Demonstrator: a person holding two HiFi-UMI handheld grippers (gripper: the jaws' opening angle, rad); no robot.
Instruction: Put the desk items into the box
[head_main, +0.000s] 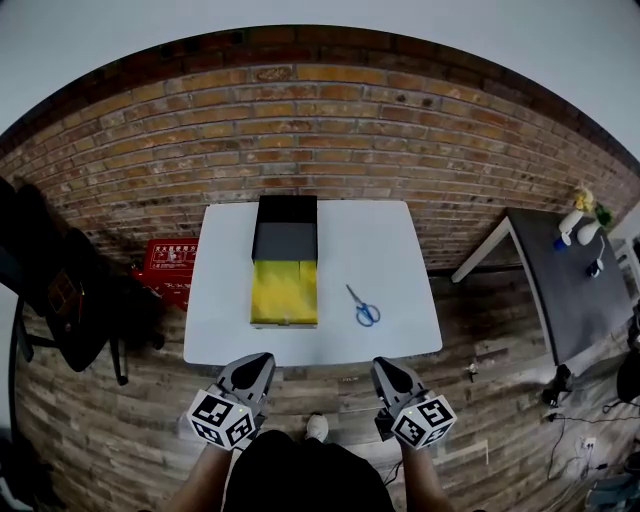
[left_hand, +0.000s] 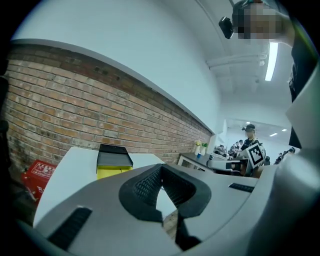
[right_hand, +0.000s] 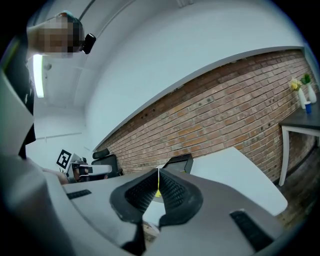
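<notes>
Head view is showing left gripper (head_main: 262, 359) and right gripper (head_main: 384, 366) hovering empty, jaws pressed together; blue scissors (head_main: 363, 307) are probably needing an opened grasp next, for the box (head_main: 285, 262).

You're in an office/lab-type workrm: brick wall (head_main: 320, 130), plank floor (head_main: 120, 400), white table (head_main: 390, 260), black office chair (head_main: 60, 290) on your left, grey desk (head_main: 565, 285) w/ bottles on your right, ceiling strip light (left_hand: 271, 61), other ppl (left_hand: 248, 131) further back.

Bright, even light with soft shadows. Fisheye bends the edges and blackens the corners. Strip light (left_hand: 270, 61) glares at two o'clock.
</notes>
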